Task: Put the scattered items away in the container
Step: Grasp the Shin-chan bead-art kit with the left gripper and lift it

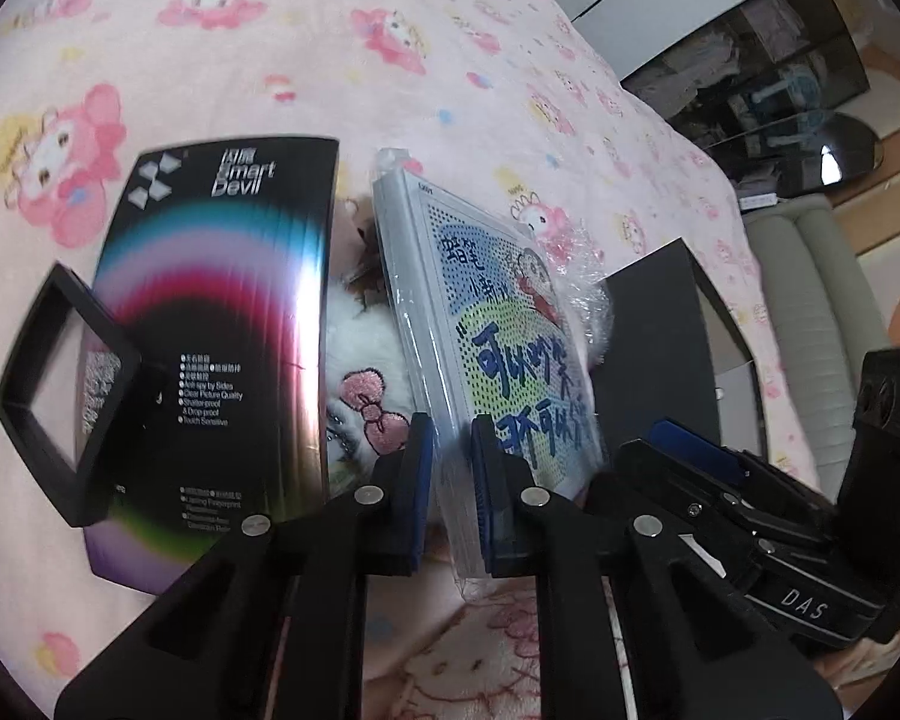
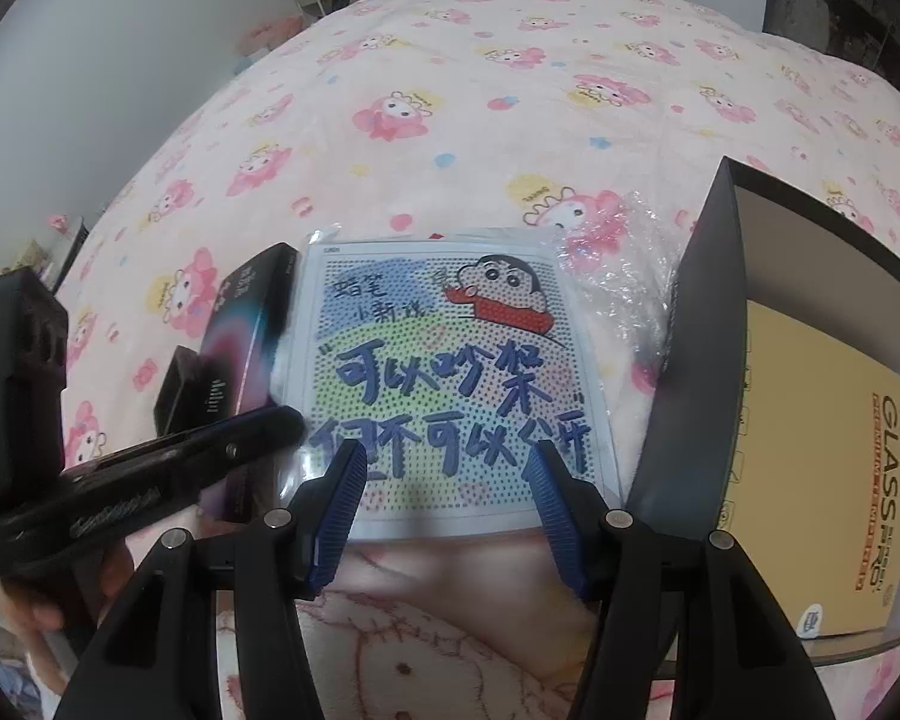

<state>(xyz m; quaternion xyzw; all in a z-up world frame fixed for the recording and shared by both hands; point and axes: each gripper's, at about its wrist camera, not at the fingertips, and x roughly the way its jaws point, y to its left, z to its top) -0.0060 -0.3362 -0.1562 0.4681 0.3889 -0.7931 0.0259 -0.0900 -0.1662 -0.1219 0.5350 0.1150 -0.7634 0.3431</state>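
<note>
A plastic-wrapped bead-art board (image 1: 510, 324) with a cartoon boy and blue lettering stands tilted on its edge on the pink bedspread. My left gripper (image 1: 452, 426) is shut on its near edge. In the right wrist view the same board (image 2: 450, 360) faces me, and my right gripper (image 2: 445, 450) hangs open over its lower part, pads apart. The left gripper (image 2: 270, 423) reaches the board's left edge there. A black open box (image 2: 708, 324) stands at the right with a yellow "GLASS PRO" pack (image 2: 828, 480) inside.
A black "Smart Devil" box (image 1: 222, 324) lies left of the board, with a small black square frame (image 1: 66, 390) on its corner. A white plush with a pink bow (image 1: 366, 396) lies under them. Crumpled clear wrap (image 2: 618, 240) sits behind the board. The bed's edge drops off at the right (image 1: 768, 300).
</note>
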